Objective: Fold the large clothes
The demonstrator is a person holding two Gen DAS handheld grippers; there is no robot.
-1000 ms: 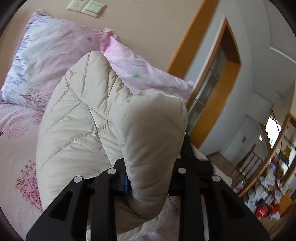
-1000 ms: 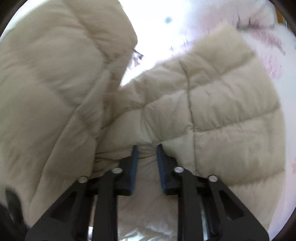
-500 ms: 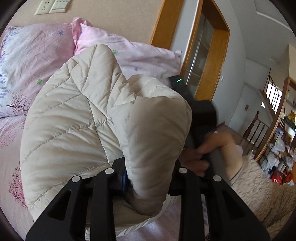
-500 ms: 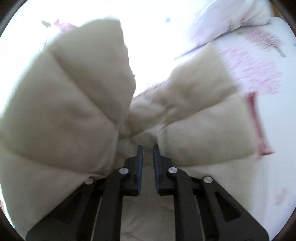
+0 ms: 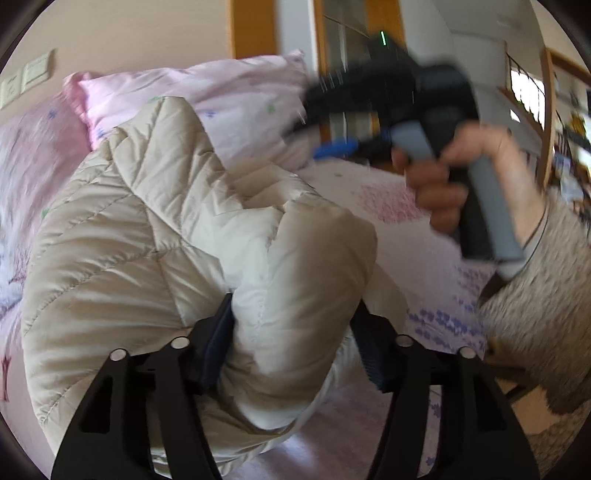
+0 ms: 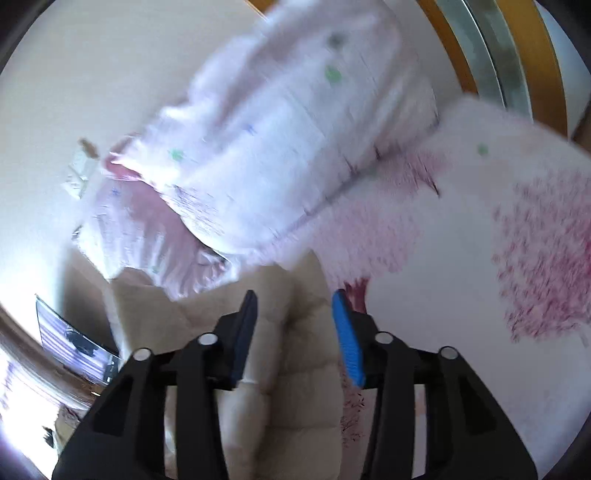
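Observation:
A cream quilted puffer jacket (image 5: 147, 236) lies bunched on the bed. One thick fold of it (image 5: 299, 295) bulges up between the jaws of my left gripper (image 5: 295, 343). Those jaws are opening and stand wide, and the puffy fold still fills the gap. My right gripper (image 6: 295, 321) is opening too, with nothing between its blue pads (image 6: 347, 343); the jacket (image 6: 288, 369) lies below and behind them. In the left wrist view a hand (image 5: 439, 184) holds the right gripper (image 5: 314, 140) in the air, above and to the right of the jacket.
Two pink pillows (image 5: 229, 96) lean on the wall behind the jacket, also blurred in the right wrist view (image 6: 295, 122). The sheet with pink tree print (image 6: 528, 258) spreads to the right. A wooden door frame (image 5: 255, 26) stands behind. A knitted sleeve (image 5: 535, 321) fills the lower right.
The right gripper opened, let go of the jacket and lifted away toward the pillows. The left jaws widened around the fold, and the left gripper rolled and sank.

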